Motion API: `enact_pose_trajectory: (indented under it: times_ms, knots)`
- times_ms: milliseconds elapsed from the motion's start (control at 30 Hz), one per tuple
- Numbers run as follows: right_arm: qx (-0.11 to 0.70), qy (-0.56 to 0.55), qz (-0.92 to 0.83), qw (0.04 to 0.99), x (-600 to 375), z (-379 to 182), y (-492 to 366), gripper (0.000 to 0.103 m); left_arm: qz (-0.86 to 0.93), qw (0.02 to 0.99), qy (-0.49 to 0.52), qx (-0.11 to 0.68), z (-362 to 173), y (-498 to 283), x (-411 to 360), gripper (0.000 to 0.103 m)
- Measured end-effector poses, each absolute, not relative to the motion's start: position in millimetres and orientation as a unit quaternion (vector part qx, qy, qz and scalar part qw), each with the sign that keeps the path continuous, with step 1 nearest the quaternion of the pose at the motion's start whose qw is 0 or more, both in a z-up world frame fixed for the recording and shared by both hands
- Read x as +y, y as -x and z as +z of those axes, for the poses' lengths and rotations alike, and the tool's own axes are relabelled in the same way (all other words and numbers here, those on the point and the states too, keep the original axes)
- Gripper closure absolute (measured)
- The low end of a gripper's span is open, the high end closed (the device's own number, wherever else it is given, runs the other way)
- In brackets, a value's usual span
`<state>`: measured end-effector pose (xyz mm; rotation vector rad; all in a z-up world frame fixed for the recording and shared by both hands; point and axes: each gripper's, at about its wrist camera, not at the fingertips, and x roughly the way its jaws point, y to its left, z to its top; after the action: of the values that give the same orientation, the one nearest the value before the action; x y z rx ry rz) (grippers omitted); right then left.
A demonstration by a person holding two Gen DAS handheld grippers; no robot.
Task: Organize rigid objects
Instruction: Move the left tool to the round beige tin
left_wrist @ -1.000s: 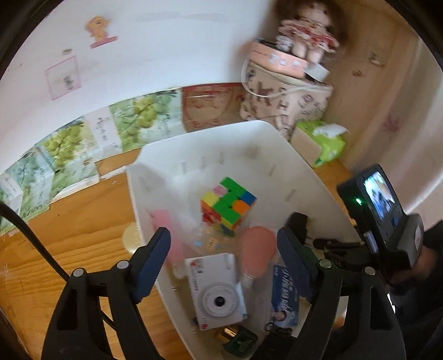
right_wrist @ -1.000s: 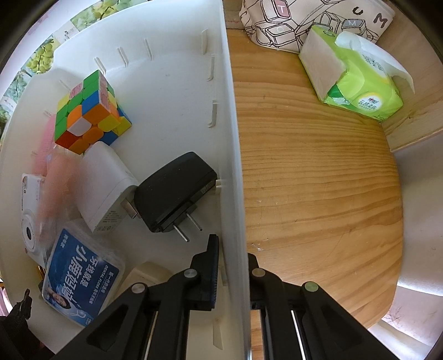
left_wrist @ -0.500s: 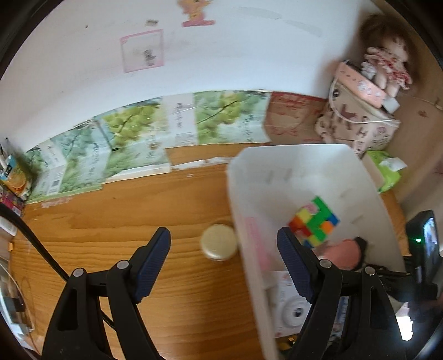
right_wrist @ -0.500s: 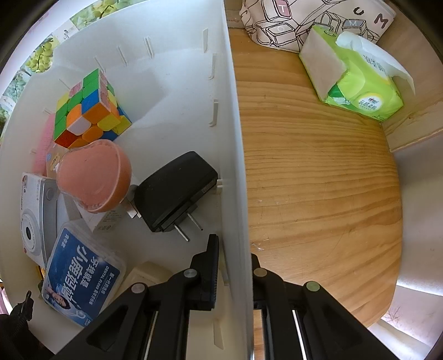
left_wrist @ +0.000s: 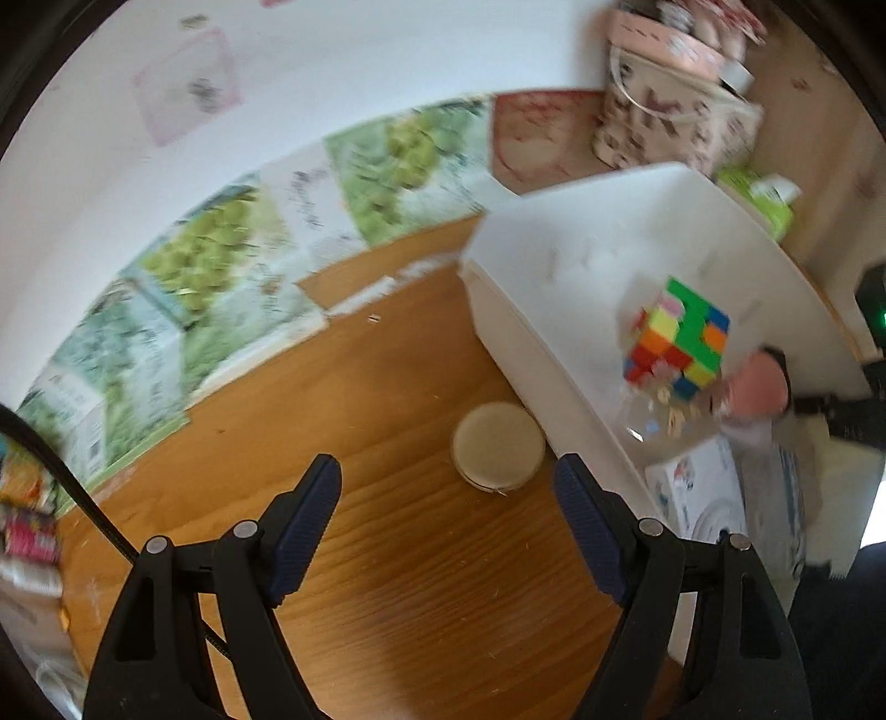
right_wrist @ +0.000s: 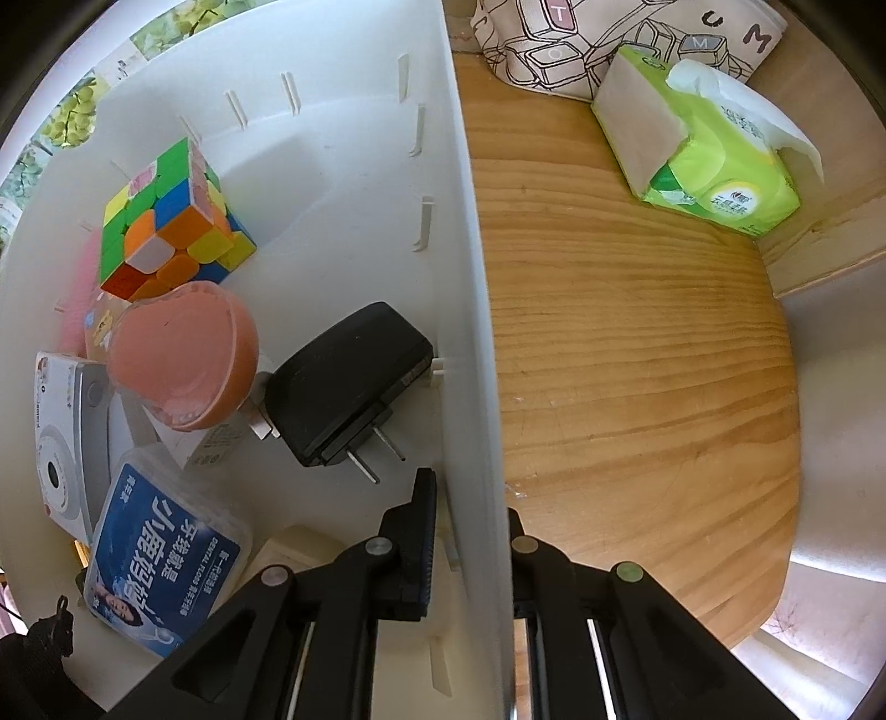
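- Left gripper (left_wrist: pixel 446 501): fingers spread wide, nothing between the pads, hanging over bare wooden surface (left_wrist: pixel 387 581).
- Round cream tin (left_wrist: pixel 497 446): lies flat on the surface just beyond the left fingers, nearer the right-hand one, and just beside the outer wall of the white bin (left_wrist: pixel 531 354). Whether it touches the wall I cannot tell.
- Right gripper (right_wrist: pixel 470 531): pointing down, straddling the bin's right wall (right_wrist: pixel 470 332), one finger inside and one outside. The jaws have just been easing open; a narrow gap shows at the inner pad, so the wall sits between them without being pinched.
- Bin contents, near end: a blue-labelled plastic box (right_wrist: pixel 166 559) and a white instant camera (right_wrist: pixel 61 443), the box overlapping the camera's edge.
- Middle: a black plug adapter (right_wrist: pixel 349 387) with prongs towards the viewer, close to the right wall; beside it a pink heart-shaped case (right_wrist: pixel 183 354) resting on a white charger (right_wrist: pixel 216 443).
- Far end: a scrambled puzzle cube (right_wrist: pixel 166 221) tilted against other items, with a pink item (right_wrist: pixel 77 299) partly hidden behind it.
- Outside the bin, far right: a green tissue pack (right_wrist: pixel 714 160) on the surface, and a printed fabric bag (right_wrist: pixel 581 44) behind it.
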<state>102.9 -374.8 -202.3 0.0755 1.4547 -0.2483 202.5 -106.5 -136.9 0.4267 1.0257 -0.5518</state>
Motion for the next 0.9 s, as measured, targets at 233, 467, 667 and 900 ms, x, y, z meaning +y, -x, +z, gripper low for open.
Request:
enact_pose_trajectory:
  times_ms: [233, 467, 667, 900]
  knots:
    - [0.667, -0.029, -0.121, 0.734, -371.8, -202.5, -108.8, 0.089, -0.323, 0.783, -0.223, 0.483, -157.4, -208.6, -106.3, 0.021]
    - [0.670, -0.029, -0.129, 0.731, -370.5, -203.0, -113.8, 0.088, -0.348, 0.774, -0.241, 0.470, -173.7, -215.2, -108.4, 0.021]
    - [0.672, -0.031, -0.133, 0.728, -371.6, -202.9, -117.5, 0.088, -0.352, 0.767, -0.255, 0.471, -191.1, -221.9, -113.3, 0.021]
    - [0.675, -0.028, -0.138, 0.724, -371.6, -202.7, -119.5, 0.087, -0.373, 0.757, -0.264, 0.467, -200.1, -222.8, -115.5, 0.021]
